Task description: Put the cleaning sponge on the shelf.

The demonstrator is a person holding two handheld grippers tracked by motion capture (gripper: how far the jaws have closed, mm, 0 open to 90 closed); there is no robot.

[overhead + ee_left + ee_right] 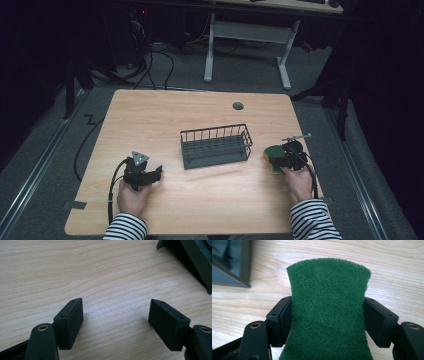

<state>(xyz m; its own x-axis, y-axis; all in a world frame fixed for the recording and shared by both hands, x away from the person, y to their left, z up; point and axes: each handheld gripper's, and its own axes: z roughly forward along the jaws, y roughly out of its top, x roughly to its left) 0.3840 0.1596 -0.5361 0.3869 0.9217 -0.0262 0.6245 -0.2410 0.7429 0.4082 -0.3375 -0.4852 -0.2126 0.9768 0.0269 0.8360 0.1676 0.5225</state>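
Gripping: right gripper is pinching the green sponge across its waist, probably touching
Heading: rack is lying just left of sponge
Idling: left gripper is sitting wide, nothing between

Green scouring sponge, waisted between gripper pads
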